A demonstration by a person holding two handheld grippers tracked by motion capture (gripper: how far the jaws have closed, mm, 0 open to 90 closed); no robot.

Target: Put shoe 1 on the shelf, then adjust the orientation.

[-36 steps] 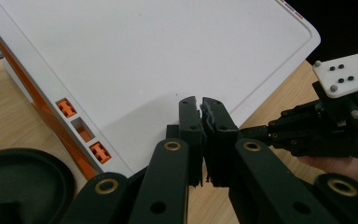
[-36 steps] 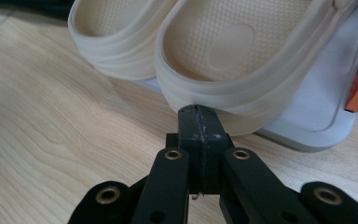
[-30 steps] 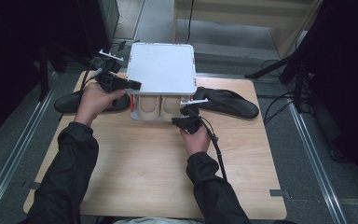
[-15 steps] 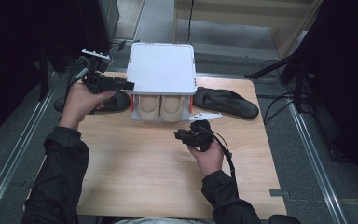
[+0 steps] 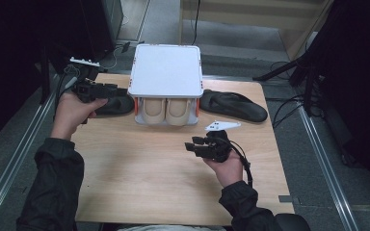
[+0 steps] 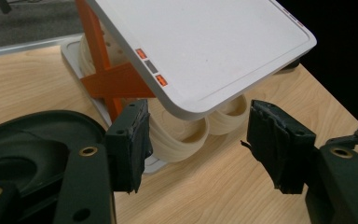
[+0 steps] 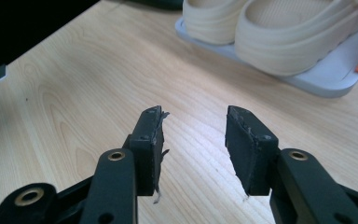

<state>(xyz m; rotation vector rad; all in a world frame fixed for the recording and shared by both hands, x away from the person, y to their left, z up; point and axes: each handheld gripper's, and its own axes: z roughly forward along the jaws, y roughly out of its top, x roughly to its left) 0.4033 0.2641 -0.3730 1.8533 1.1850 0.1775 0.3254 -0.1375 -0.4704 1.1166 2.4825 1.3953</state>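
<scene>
While both claws sit released and empty, left claw [image 5: 107,90] hovers by the black rubber flip-flop [image 5: 110,105] left of the white 2-tier shoe rack [image 5: 166,70]; right claw [image 5: 196,146] idles over the wooden counter [image 5: 139,168]. Next: probably grip that flip-flop.

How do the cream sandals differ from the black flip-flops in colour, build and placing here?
The cream sandals are pale and thick-soled; the black flip-flops are dark and flat. The sandals sit side by side on the white rack's lower shelf, under its top panel; the flip-flops lie apart on the table, one each side of the rack. No gripper holds either pair.
</scene>
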